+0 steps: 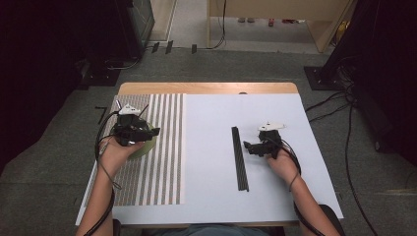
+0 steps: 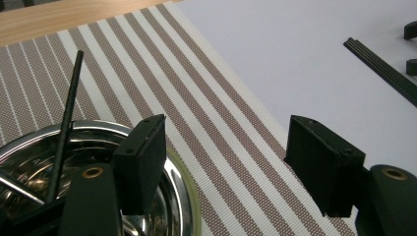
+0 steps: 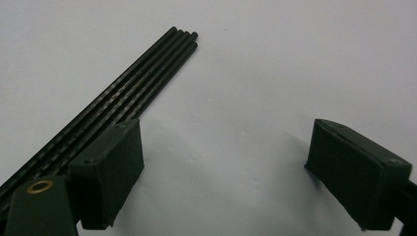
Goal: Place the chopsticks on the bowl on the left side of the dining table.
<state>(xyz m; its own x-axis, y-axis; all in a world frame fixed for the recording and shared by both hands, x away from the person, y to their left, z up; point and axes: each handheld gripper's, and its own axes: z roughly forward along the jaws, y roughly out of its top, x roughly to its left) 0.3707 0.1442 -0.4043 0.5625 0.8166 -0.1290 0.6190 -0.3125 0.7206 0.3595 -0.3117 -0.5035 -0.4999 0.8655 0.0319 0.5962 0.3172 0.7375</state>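
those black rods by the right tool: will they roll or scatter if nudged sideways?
Probably. The black rods look round and thin, lying loose side by side on the smooth white sheet, so a sideways push would likely roll and spread them. They run straight along their whole length, so likely stiff. Gripping a single one may be fiddly, since they touch each other.

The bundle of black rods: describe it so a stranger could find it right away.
Start at the white sheet covering most of the table, right of the striped mat. On its bare middle, just left of the right gripper, lies the bundle of black rods, several thin straight sticks side by side, running away from the person. It is the one long dark line on the white.
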